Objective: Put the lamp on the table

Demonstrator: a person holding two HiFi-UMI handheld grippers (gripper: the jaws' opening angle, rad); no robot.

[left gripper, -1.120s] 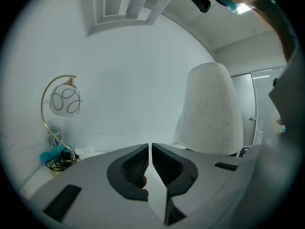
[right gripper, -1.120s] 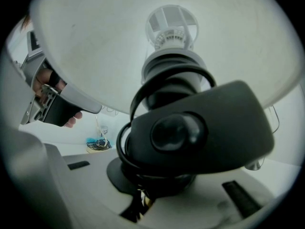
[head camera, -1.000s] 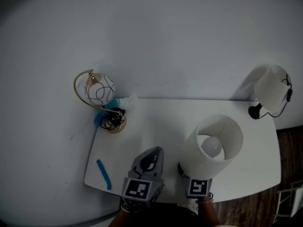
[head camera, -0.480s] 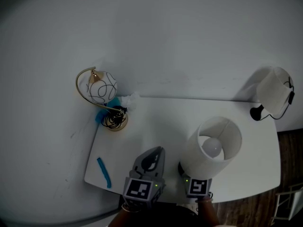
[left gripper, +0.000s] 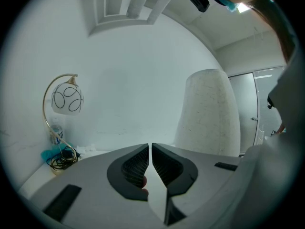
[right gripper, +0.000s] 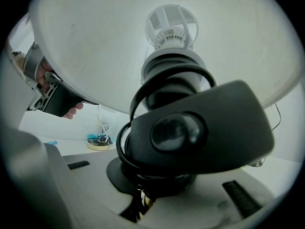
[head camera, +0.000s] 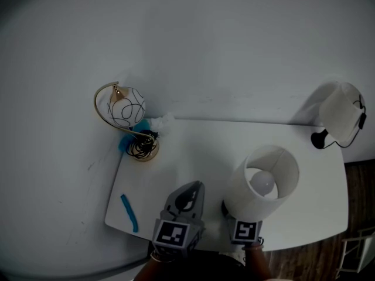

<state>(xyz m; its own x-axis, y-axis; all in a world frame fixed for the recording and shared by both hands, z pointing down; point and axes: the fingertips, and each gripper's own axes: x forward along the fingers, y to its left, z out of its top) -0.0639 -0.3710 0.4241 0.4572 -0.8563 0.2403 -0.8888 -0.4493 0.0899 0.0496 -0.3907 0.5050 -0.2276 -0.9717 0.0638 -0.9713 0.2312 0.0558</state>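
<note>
Currently the lamp (head camera: 265, 183) with the white drum shade sits in the right tool (head camera: 226, 206), above the front right part of the white table (head camera: 199, 151). From the head view the shade's open top faces up and the bulb (head camera: 262, 182) shows inside it. In the right gripper view the right tool (right gripper: 142, 200) is clamped low on the lamp (right gripper: 171, 80). Black cable (right gripper: 136, 142) is wound round the stem, and a black block with a round button hangs in front of it (this hides most of the jaws). Whether the lamp's foot touches the table cannot be told.

The left tool (head camera: 196, 185) hovers just beside it over the table's front edge. In the left gripper view the left tool (left gripper: 151, 147) has its jaws pressed together with nothing between them.

A gold arc lamp (head camera: 125, 117) with a scribble-patterned globe stands at the table's back left corner, against the wall. A blue strip (head camera: 129, 213) lies near the front left corner. A second white-shaded lamp (head camera: 341, 111) stands at the back right corner, well apart from the held one.
</note>
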